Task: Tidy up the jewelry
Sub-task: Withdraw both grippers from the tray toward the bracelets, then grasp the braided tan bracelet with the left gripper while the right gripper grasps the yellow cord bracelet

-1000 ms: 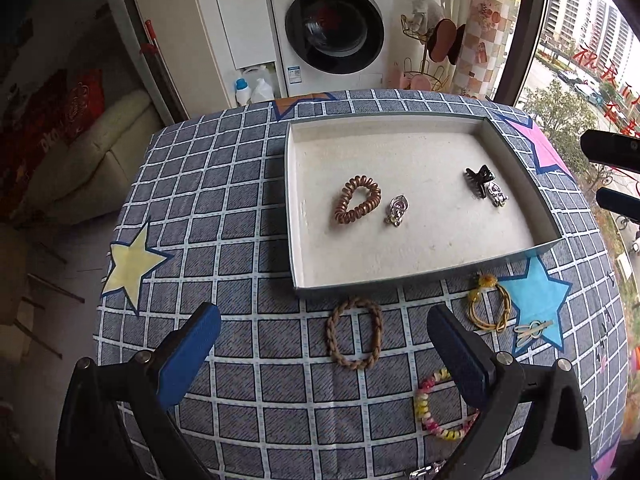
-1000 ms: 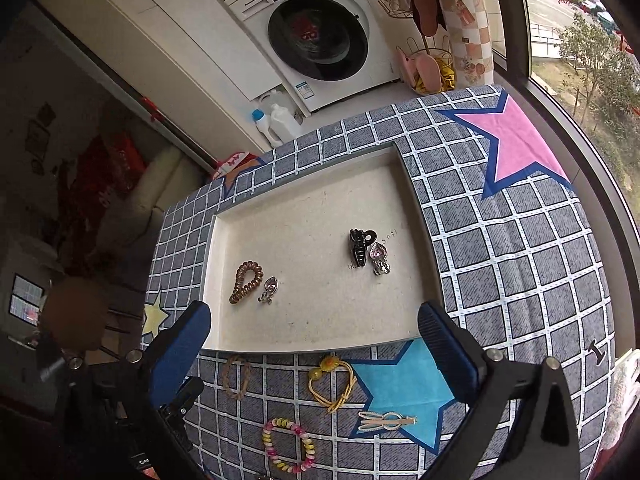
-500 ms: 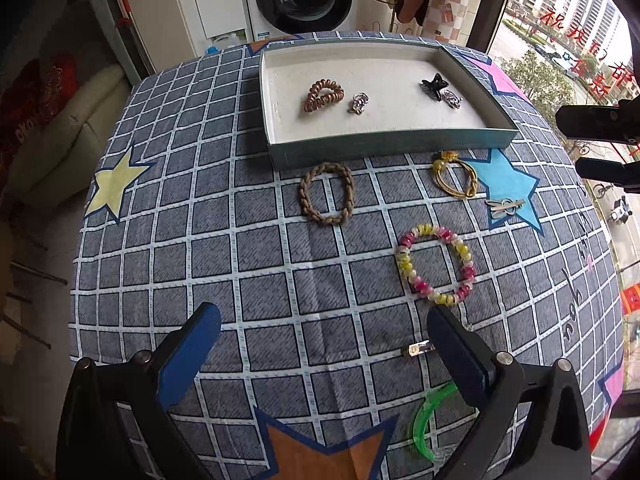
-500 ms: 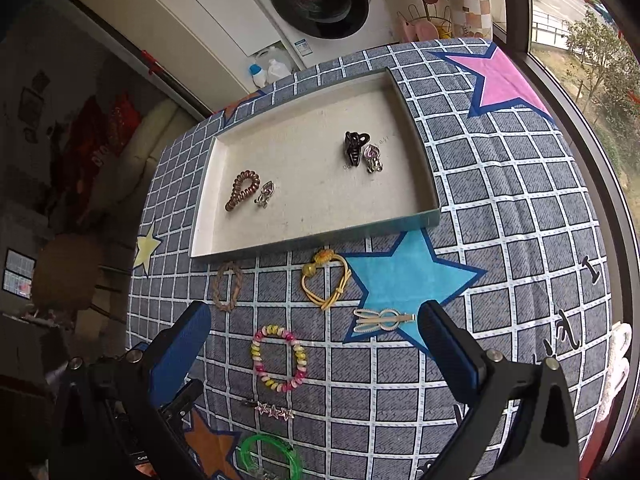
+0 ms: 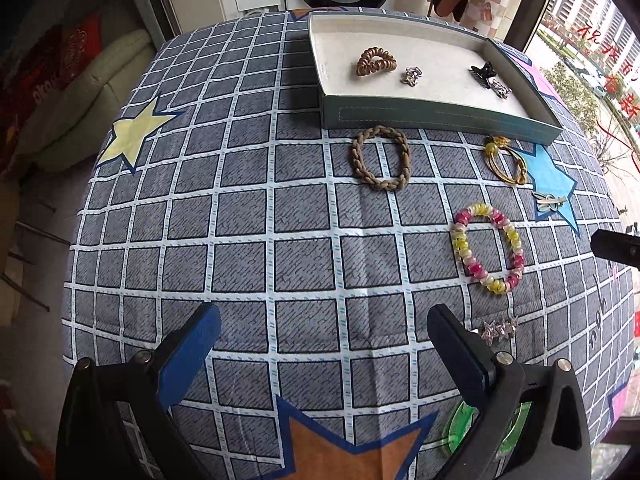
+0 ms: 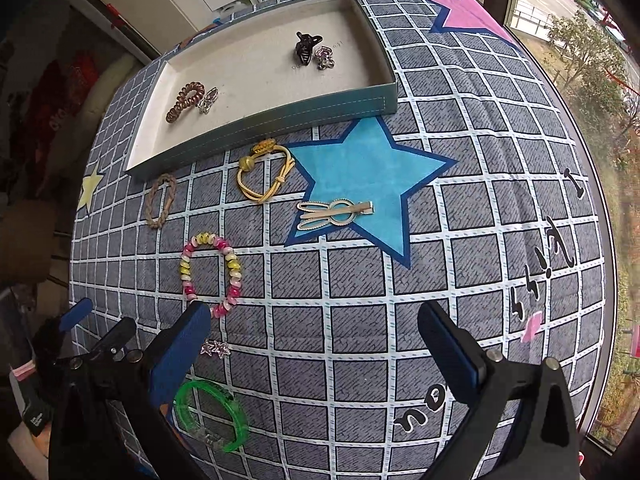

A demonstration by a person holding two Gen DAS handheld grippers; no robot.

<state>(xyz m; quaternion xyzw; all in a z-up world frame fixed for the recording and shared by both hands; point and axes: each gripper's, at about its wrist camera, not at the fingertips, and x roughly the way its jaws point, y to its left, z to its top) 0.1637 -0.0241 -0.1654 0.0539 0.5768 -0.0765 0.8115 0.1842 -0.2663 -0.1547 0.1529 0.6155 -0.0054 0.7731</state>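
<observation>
Both grippers I operate stand over the grid-patterned grey tablecloth (image 5: 248, 248). My left gripper (image 5: 324, 344) has its blue-padded jaws spread wide with nothing between them; my right gripper (image 6: 314, 338) is likewise spread wide and empty.

Nearest, partly under the left gripper's right finger, lies the translucent green plastic bangle (image 6: 210, 416); half a second ago it only peeked in at the lower edge of the left view. Just beyond that finger sits the small clear star-shaped hair clip (image 5: 500, 330). Farther ahead and to the right is the pink, yellow and white beaded bracelet (image 5: 486, 248), which touches the tip of the right gripper's left finger in the right wrist view. Beyond it come the braided tan cord hair tie (image 5: 380, 158), straight ahead of the left gripper, then the yellow cord hair tie with a gold knot (image 6: 262, 172) and the pale gold rabbit-shaped hair clip (image 6: 334, 214) on the blue star print.

Farthest lies the shallow teal tray with a cream lining (image 5: 440, 116), holding a brown spiral hair tie (image 5: 374, 62), a small silver charm clip (image 5: 412, 76), a black claw clip (image 5: 482, 74) and a silver-pink clip (image 5: 500, 89). Compared with the earlier frames, both cameras have drawn back and down: the tray is farther off and more loose pieces show.
</observation>
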